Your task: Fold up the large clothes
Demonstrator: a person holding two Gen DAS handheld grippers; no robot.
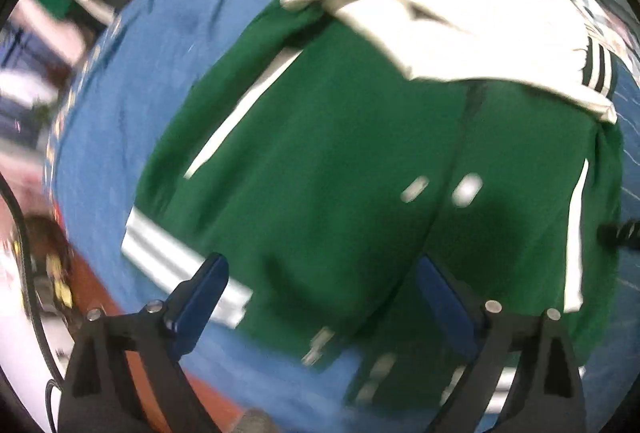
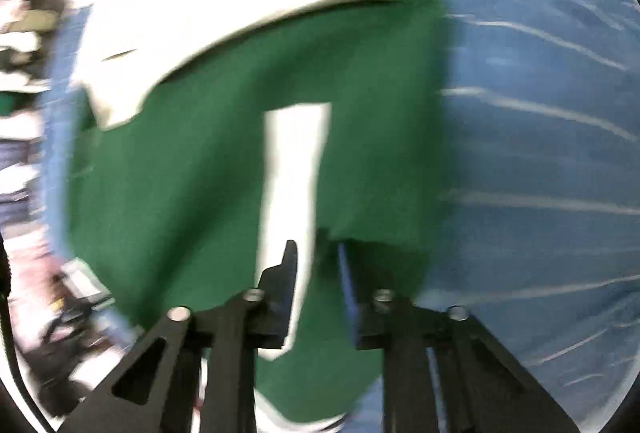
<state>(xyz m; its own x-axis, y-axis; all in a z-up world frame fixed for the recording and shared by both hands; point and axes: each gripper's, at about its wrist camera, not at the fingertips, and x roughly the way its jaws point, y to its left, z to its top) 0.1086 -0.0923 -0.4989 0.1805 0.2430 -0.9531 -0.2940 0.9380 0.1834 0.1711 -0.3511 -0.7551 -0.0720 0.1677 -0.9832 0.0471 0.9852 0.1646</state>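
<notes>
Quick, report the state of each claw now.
Left claw: open, empty, over the green fabric jacket with white stripes.
Right claw: narrow gap over the jacket's white stripe; grip cannot be told.

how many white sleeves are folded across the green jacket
1 that I can make out: a white sleeve lies across the upper part of the green jacket, its striped cuff toward the right. Blur and the frame edge may hide another.
</notes>
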